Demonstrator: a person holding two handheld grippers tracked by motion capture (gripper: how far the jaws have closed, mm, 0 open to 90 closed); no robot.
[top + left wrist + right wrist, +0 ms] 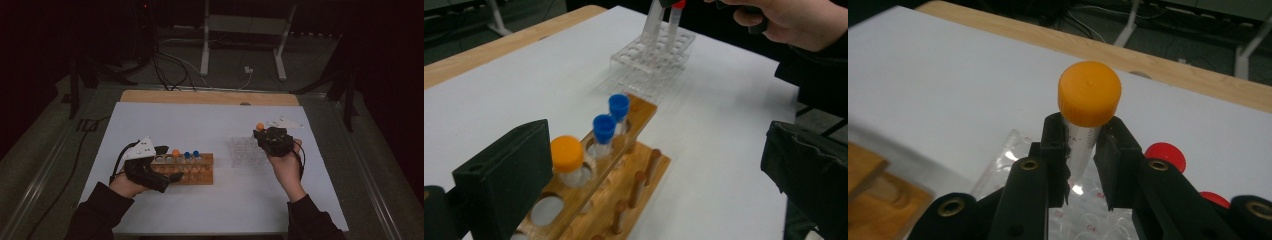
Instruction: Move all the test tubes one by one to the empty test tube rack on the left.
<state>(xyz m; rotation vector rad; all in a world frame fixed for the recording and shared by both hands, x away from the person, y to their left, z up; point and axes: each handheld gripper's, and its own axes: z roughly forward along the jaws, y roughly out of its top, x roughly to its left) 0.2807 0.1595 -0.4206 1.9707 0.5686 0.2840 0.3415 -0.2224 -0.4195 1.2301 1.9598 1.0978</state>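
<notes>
Right gripper (1082, 150) grips orange-capped tube (1088, 107) above white table (210, 125).

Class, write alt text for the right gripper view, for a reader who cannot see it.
The right gripper has its two black jaws shut on a clear tube with an orange cap, held upright above a clear plastic rack on the white table. Two red caps show behind the right jaw.

Two hands, one gripper each

The right gripper (1082, 150) has its jaws closed on a tube; the left gripper (167, 165) rests low, jaws wide apart.
</notes>
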